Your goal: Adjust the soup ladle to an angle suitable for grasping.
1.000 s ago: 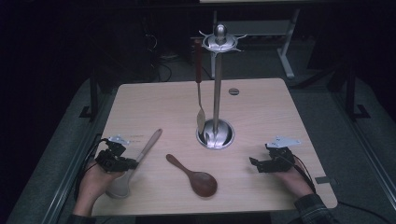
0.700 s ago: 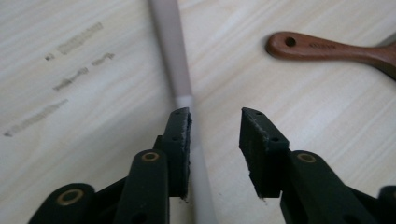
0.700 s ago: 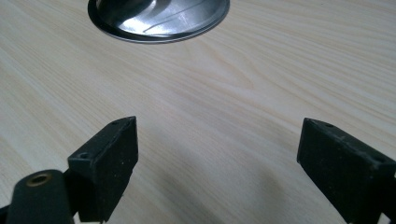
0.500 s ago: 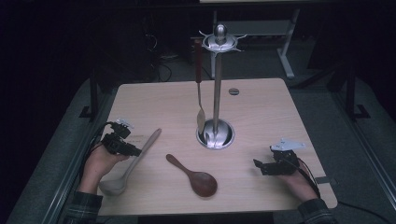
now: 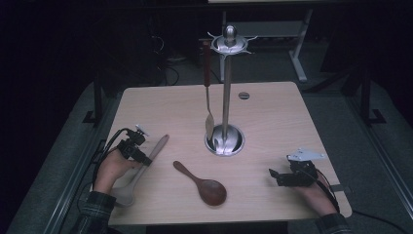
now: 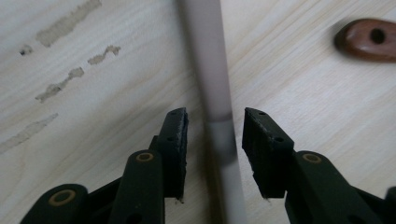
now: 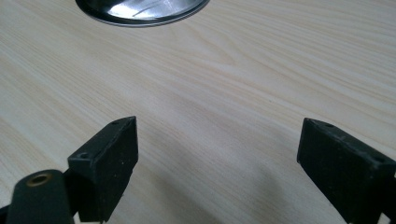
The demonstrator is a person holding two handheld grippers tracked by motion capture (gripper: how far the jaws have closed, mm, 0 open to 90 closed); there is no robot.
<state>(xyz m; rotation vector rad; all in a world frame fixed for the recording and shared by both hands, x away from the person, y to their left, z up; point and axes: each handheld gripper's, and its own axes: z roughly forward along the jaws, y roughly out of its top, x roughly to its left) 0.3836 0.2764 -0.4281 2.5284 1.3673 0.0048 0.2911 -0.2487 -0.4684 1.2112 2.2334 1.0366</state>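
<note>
On the table (image 5: 272,112) in the high view, the left gripper (image 5: 144,159) sits at the near left corner, over the handle of a pale spoon (image 5: 141,170). That spoon lies flat, its handle slanting away toward the middle of the table and its bowl near the front edge, beside the person's left hand (image 5: 111,170). Just right of it lies a brown spoon (image 5: 202,184), bowl toward the front edge. A metal stand (image 5: 225,97) rises behind it at mid-table, with a dark-handled utensil (image 5: 208,87) hanging from its top down to the round base. The right gripper (image 5: 275,176) rests low near the right front corner, well apart from the spoons, pointing left.

Along the left gripper view, the left gripper (image 6: 215,140) has its jaws parted on either side of the pale spoon (image 6: 208,70); they have just been opening, and a gap shows between each pad and the handle, so nothing is clamped. The end of the brown spoon (image 6: 369,39) shows at upper right.

Along the right gripper view, the right gripper (image 7: 217,154) stands wide open over bare wood, holding nothing, with the rim of the stand (image 7: 140,11) at the top.
</note>
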